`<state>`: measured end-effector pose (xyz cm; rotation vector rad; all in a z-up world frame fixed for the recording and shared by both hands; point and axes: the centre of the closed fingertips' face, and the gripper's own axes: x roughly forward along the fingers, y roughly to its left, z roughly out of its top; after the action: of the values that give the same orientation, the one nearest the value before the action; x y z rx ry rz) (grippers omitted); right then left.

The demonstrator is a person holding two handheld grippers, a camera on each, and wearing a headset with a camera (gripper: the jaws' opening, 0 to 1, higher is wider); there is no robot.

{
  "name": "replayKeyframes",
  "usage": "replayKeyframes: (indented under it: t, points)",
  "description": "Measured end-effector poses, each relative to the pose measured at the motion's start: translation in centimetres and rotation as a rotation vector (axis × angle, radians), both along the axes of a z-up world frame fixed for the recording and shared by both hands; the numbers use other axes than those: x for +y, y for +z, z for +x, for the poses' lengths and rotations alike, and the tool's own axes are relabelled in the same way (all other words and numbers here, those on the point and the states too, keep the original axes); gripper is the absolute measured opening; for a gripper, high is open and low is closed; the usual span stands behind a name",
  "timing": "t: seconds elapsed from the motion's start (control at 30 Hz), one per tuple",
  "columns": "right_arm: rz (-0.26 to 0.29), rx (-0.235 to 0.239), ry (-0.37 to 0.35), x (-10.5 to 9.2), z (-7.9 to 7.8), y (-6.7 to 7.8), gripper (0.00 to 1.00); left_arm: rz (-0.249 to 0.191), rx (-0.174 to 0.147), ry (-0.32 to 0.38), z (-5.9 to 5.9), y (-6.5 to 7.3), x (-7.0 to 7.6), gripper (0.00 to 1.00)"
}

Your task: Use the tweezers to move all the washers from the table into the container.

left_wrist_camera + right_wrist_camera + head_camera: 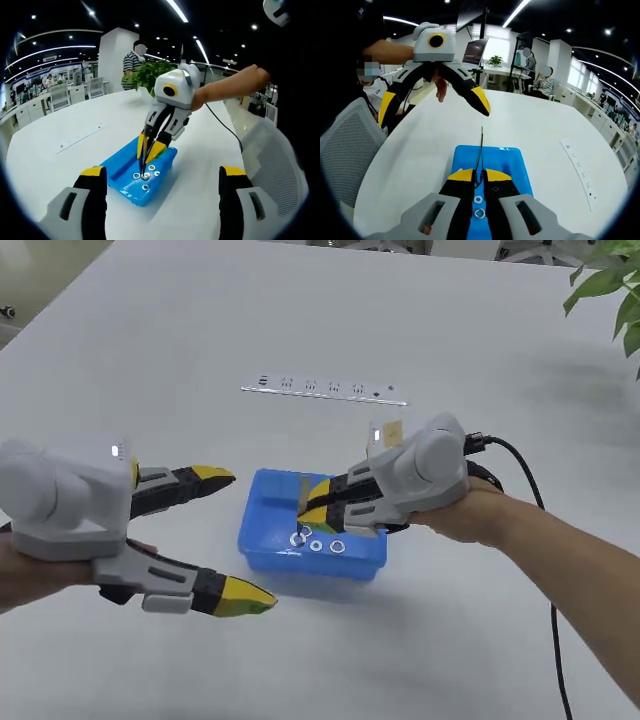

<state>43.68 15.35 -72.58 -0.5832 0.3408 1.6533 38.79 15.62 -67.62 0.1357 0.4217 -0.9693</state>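
1. Found the left gripper (248,539) at the left of the head view, jaws spread wide with nothing between them, lower yellow tip near the container's near-left corner.
2. Logged the blue container (262,530) at centre on the white table (180,340), between the two grippers. Noted a power strip (322,390) lying flat on the table well behind it.
3. Counted three washers (316,545) on the container floor in the head view, and saw several grouped there in the left gripper view.
4. Saw the tweezers (480,145) pinched between the right gripper's jaws, tips down inside the container among the washers. Could not tell whether the tips gripped a washer.
5. Recorded the right gripper (318,502) closed narrow on the tweezers, over the container's right half.
6. Noted a black cable (530,490) trailing right from that gripper, and plant leaves (610,290) at far upper right.
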Motion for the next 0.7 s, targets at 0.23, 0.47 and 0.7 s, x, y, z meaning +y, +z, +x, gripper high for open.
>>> replayKeyframes:
  t: [0.23, 0.47, 0.7]
  points:
    - [-0.009, -0.001, 0.01, -0.1, 0.2, -0.7, 0.07, -0.006, -0.011, -0.024, 1.3, 0.3, -0.6, 0.83]
    - [-0.018, -0.001, 0.021, -0.1, 0.2, -1.4, 0.08, 0.015, -0.017, -0.057, 2.3, -0.1, -1.1, 0.66]
    - [-0.027, 0.002, 0.027, -0.3, 0.3, -1.8, 0.08, 0.071, -0.032, -0.081, 3.4, -0.9, -1.3, 0.43]
